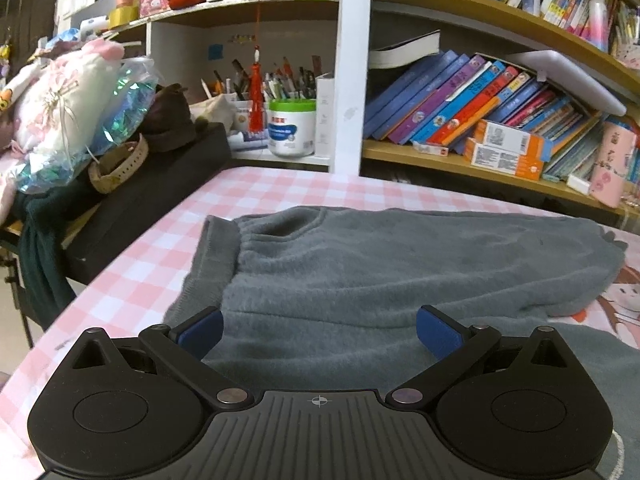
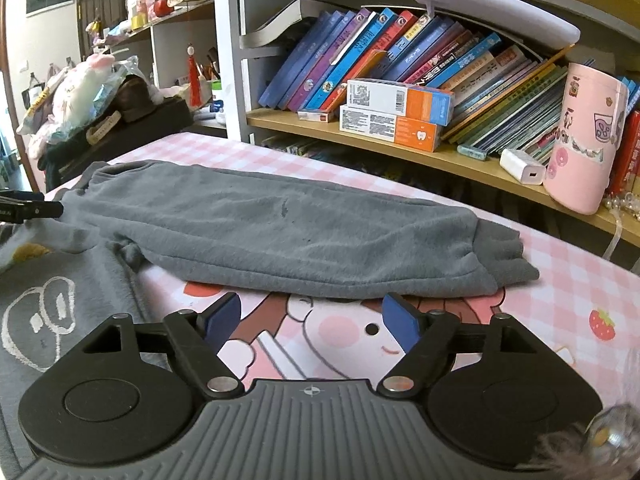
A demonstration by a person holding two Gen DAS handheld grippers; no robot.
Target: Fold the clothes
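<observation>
I see the grey trousers (image 2: 304,236) lying lengthwise across the pink checked table (image 2: 560,292), cuffs just ahead of my right gripper (image 2: 312,320), waistband under my left gripper (image 1: 320,332), both spread wide and empty.

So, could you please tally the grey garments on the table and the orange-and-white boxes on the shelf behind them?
Grey garments: 2, the plain fleece piece and the one with a white cartoon print.
Orange-and-white boxes: 2, stacked, upper box on lower box.
Total: 4.
</observation>
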